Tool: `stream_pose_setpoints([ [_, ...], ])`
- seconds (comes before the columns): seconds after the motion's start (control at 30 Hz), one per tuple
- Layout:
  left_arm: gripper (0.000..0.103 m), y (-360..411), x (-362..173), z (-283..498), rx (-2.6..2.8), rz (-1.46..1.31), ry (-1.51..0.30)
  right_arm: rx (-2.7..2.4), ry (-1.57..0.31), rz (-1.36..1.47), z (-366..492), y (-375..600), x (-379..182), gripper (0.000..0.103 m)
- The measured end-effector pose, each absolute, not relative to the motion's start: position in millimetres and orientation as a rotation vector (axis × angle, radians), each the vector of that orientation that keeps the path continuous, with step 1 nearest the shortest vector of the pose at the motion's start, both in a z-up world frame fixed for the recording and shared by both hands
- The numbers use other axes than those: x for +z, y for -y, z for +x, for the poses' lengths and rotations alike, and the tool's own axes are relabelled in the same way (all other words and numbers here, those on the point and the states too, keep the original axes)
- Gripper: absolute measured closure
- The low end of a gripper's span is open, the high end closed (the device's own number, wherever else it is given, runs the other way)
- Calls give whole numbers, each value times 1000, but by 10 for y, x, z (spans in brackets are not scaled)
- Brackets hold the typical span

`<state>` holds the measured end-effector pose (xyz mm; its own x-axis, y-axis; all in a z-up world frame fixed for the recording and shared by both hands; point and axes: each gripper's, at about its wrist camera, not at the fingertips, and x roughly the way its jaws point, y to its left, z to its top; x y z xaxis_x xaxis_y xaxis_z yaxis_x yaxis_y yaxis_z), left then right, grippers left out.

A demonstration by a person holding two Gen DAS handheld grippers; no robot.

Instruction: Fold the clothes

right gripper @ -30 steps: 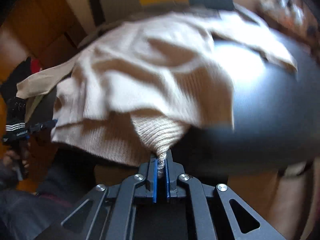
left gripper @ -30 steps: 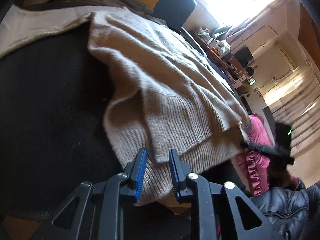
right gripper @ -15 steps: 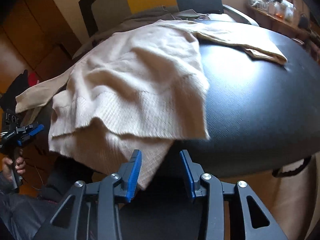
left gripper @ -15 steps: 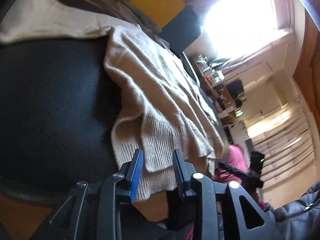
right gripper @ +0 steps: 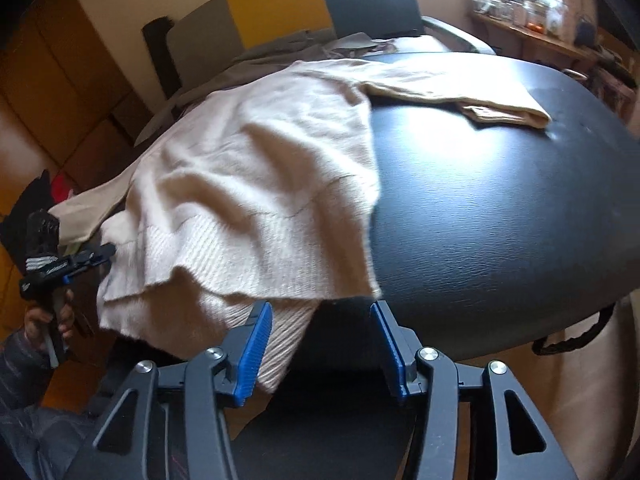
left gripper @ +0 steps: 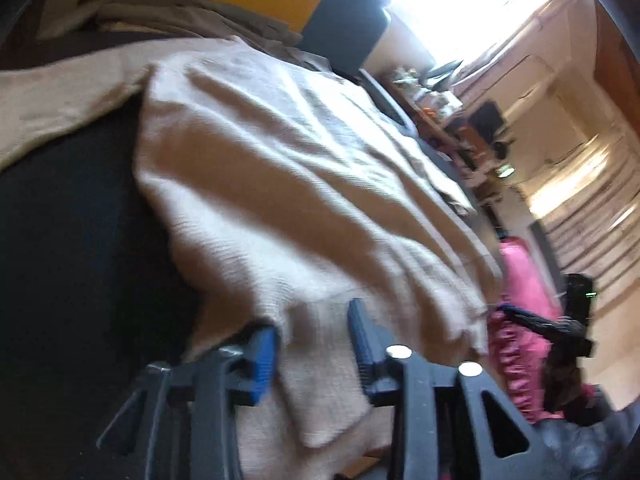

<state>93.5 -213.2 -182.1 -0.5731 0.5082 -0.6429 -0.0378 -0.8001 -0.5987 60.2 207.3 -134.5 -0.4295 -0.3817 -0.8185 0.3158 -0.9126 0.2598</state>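
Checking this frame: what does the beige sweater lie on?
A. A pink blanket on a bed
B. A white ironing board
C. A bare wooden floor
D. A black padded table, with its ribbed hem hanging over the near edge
D: in the right wrist view the beige sweater is spread over the black padded table, its ribbed hem drooping past the near edge.

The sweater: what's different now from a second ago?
The right gripper let go of the sweater hem it was pinching; its jaws are opening, and the hem has dropped over the table edge. The left gripper is closing around the other hem corner. The sweater stays spread on the table, sleeves out.
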Motion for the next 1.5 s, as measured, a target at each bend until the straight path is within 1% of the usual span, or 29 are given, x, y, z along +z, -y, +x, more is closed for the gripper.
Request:
stream_pose_setpoints([
  [0.03, 102, 2171, -1756, 980, 2399, -1207, 803, -2361, 107, 1382, 583, -2099, -1356, 51],
  [0.13, 102, 2316, -1557, 1129, 2375, -1125, 885, -2377, 131, 1395, 560, -2152, -1366, 51],
  [0.27, 102, 2796, -1410, 1407, 2411, -1080, 1038, -2391, 132, 1388, 552, -2177, -1350, 51],
  [0.4, 102, 3131, -1587, 1524, 2474, -1178, 1105, -2378, 107, 1399, 525, -2124, -1394, 50],
  [0.5, 102, 3143, -1894, 1484, 2426, -1263, 1179, -2341, 139, 1416, 502, -2092, -1443, 50],
  [0.57, 102, 3103, -2076, 1425, 2370, -1304, 1240, -2304, 129, 1413, 472, -2014, -1479, 45],
  [0.6, 102, 3085, -2098, 1403, 2362, -1313, 1239, -2285, 124, 1411, 457, -1976, -1497, 43],
  [0.67, 102, 3037, -2099, 1369, 2340, -1294, 1246, -2253, 113, 1402, 425, -1888, -1534, 44],
  [0.7, 102, 3019, -2079, 1355, 2331, -1277, 1249, -2224, 92, 1408, 409, -1823, -1559, 61],
  [0.73, 102, 3019, -2026, 1346, 2326, -1251, 1245, -2182, 56, 1442, 393, -1737, -1603, 100],
  [0.77, 102, 3028, -1967, 1336, 2327, -1232, 1233, -2141, 29, 1469, 377, -1661, -1638, 97],
  [0.83, 102, 3037, -1853, 1316, 2335, -1207, 1208, -2079, 53, 1469, 346, -1601, -1618, 98],
  [0.93, 102, 3109, -1674, 1296, 2335, -1150, 1203, -2036, 169, 1392, 267, -1597, -1378, 98],
  [1.03, 102, 3217, -1542, 1339, 2345, -1087, 1203, -1968, 358, 1219, 209, -1613, -961, 98],
  [1.1, 102, 3238, -1513, 1338, 2362, -1101, 1199, -1908, 437, 1133, 221, -1590, -768, 98],
  [1.13, 102, 3245, -1537, 1338, 2368, -1132, 1193, -1890, 446, 1136, 236, -1577, -778, 98],
  [1.23, 102, 3260, -1766, 1346, 2369, -1292, 1168, -1895, 367, 1298, 270, -1535, -1144, 98],
  [1.33, 102, 3271, -2014, 1355, 2338, -1407, 1195, -1965, 187, 1499, 273, -1525, -1610, 98],
  [1.4, 102, 3287, -2096, 1370, 2319, -1410, 1240, -1946, 179, 1553, 272, -1541, -1739, 94],
  [1.47, 102, 3303, -2128, 1368, 2312, -1406, 1265, -1942, 160, 1495, 324, -1540, -1657, 88],
  [1.5, 102, 3312, -2143, 1367, 2309, -1406, 1274, -1940, 132, 1461, 360, -1527, -1599, 80],
])
